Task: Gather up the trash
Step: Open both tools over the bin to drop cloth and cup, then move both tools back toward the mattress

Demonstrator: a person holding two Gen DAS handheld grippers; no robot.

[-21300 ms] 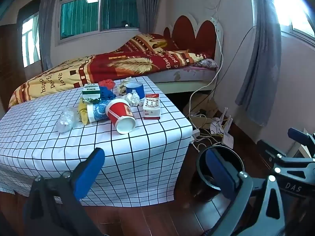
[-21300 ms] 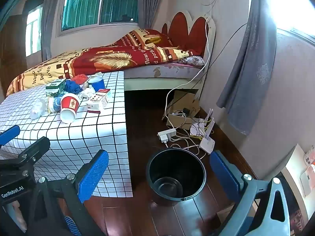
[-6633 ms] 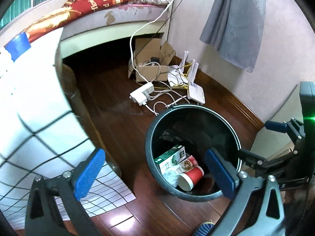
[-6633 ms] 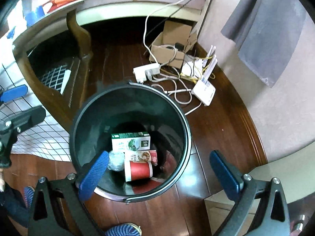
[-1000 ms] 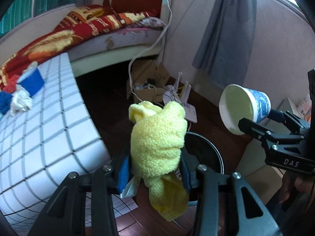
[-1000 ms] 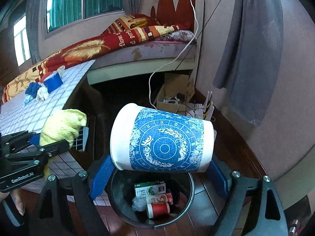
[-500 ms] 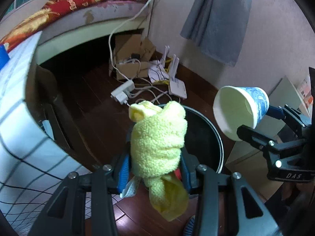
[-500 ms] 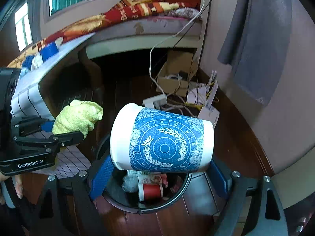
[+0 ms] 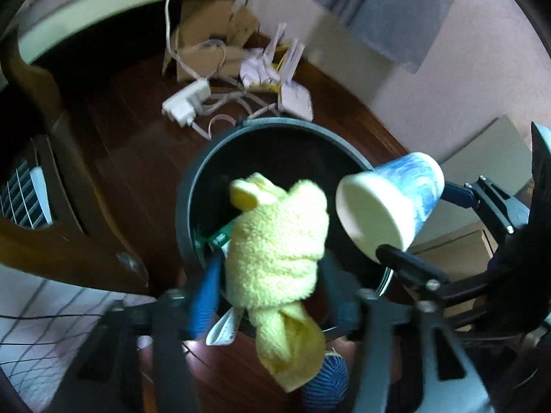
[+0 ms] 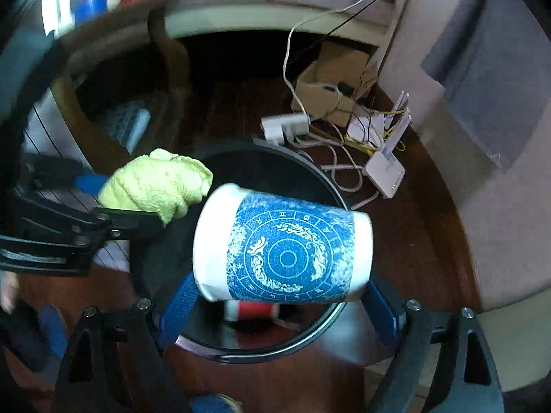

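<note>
A black bin (image 9: pixel 275 130) stands on the dark wood floor, directly under both grippers. My left gripper (image 9: pixel 272 292) is over its near rim. Its jaws are opening, with a yellow fluffy cloth (image 9: pixel 275 241) loose between the blue pads. My right gripper (image 10: pixel 279 303) hangs over the bin (image 10: pixel 310 168). Its jaws are opening too, and a blue-and-white paper cup (image 10: pixel 282 251) lies tilted on its side between them. In the left wrist view the cup (image 9: pixel 389 206) shows its open mouth. A red cup (image 10: pixel 255 311) and a green box (image 9: pixel 220 237) lie inside the bin.
Beyond the bin are a white power strip (image 9: pixel 186 103), a router (image 10: pixel 385 172), tangled cables and a cardboard box (image 10: pixel 330 79). The table's wooden leg (image 9: pixel 62 186) and checked cloth are on the left. A grey curtain (image 9: pixel 389 10) hangs at the wall. A blue shoe (image 9: pixel 327 378) is below.
Both grippers have sunk toward the bin and tipped further down. The left jaws have spread away from the yellow cloth. The right jaws have widened slightly and the cup has tilted.
</note>
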